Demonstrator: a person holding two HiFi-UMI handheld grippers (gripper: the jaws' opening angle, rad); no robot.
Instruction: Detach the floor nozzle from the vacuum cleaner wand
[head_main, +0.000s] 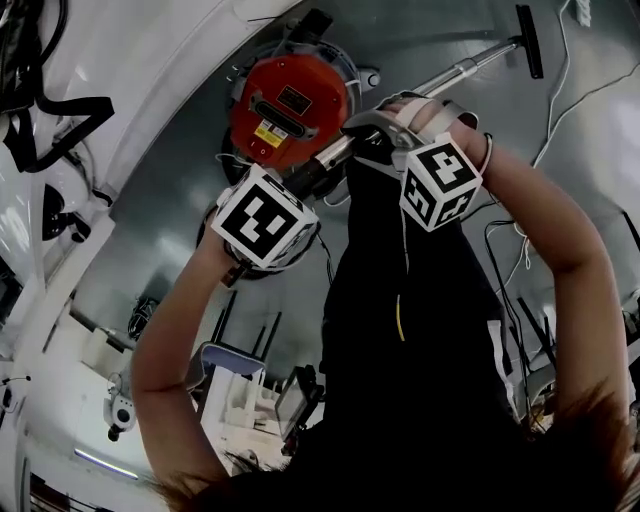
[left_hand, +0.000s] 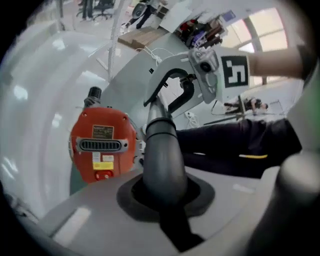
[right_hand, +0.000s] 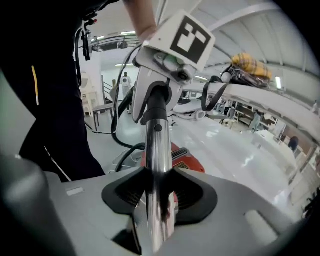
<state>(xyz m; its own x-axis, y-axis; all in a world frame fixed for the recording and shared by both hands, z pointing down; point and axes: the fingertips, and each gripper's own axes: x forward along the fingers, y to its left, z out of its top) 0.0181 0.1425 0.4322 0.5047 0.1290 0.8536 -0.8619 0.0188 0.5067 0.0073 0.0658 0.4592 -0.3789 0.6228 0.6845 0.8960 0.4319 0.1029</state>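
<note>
The chrome wand (head_main: 465, 70) runs up and right to the black floor nozzle (head_main: 529, 40), which is still joined to it on the grey floor. My right gripper (head_main: 378, 132) is shut on the wand (right_hand: 157, 155), which passes between its pads (right_hand: 159, 200). My left gripper (head_main: 305, 178) sits lower on the dark grey curved handle tube (left_hand: 162, 155), its jaws closed round it (left_hand: 165, 197). In the right gripper view, the left gripper's marker cube (right_hand: 187, 37) rides above the black handle end (right_hand: 155, 102).
The red vacuum canister (head_main: 290, 108) stands on the floor just beyond the grippers, its vent and labels facing up (left_hand: 102, 145). Thin cables (head_main: 560, 110) trail by the nozzle. The person's dark trousers (head_main: 410, 330) fill the middle. White furniture (head_main: 235, 385) lies below.
</note>
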